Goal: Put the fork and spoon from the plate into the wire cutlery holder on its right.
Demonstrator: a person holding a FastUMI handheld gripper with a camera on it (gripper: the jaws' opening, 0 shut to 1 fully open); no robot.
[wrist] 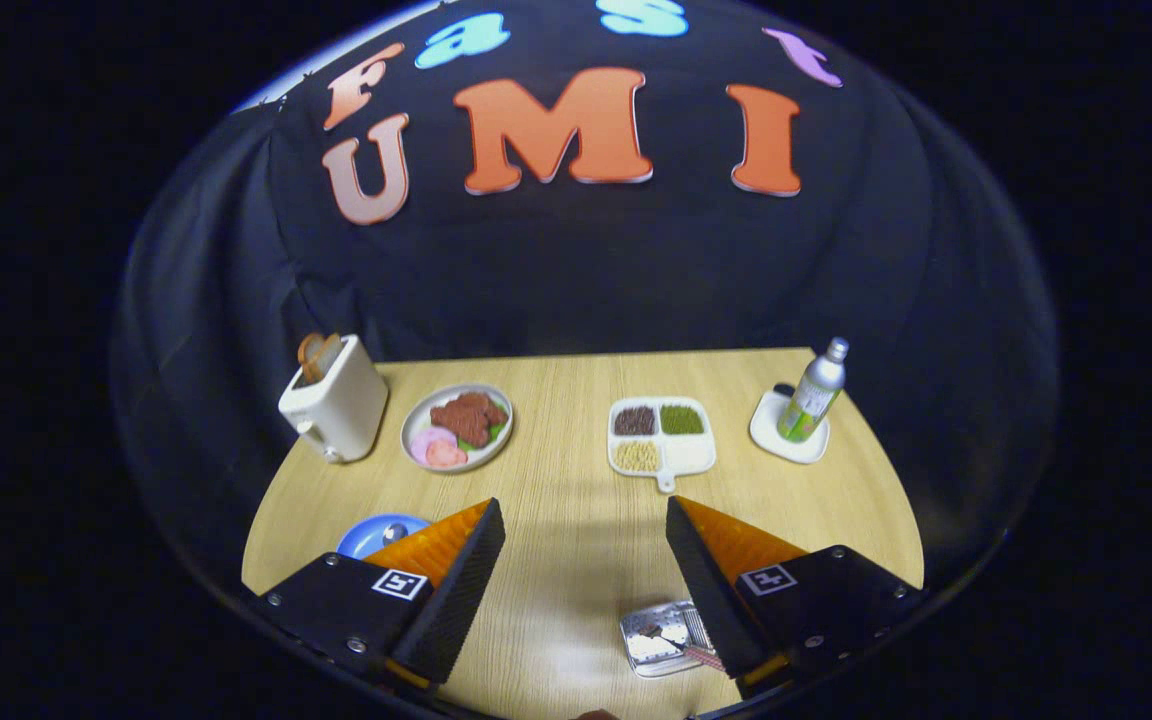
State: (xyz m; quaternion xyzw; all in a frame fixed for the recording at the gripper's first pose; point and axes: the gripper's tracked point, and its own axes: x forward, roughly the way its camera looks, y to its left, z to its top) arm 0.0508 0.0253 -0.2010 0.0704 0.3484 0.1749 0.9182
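My gripper [586, 525] is open above the near part of the wooden table, with nothing between its fingers. A blue plate [368, 535] lies just beyond the left finger, which hides part of it; a shiny spoon bowl [394, 532] shows on it. By the inner side of the right finger sits the wire cutlery holder [654, 640], partly covered by that finger. In it lies a utensil with a reddish handle [681, 645]; I cannot tell whether it is the fork or a spoon.
At the back left stands a white toaster [336, 405] with bread in it. Beside it is a plate of food [456, 427]. A white divided tray [661, 437] of beans sits mid-table, and a bottle [812, 392] stands on a white coaster [774, 432] at the right.
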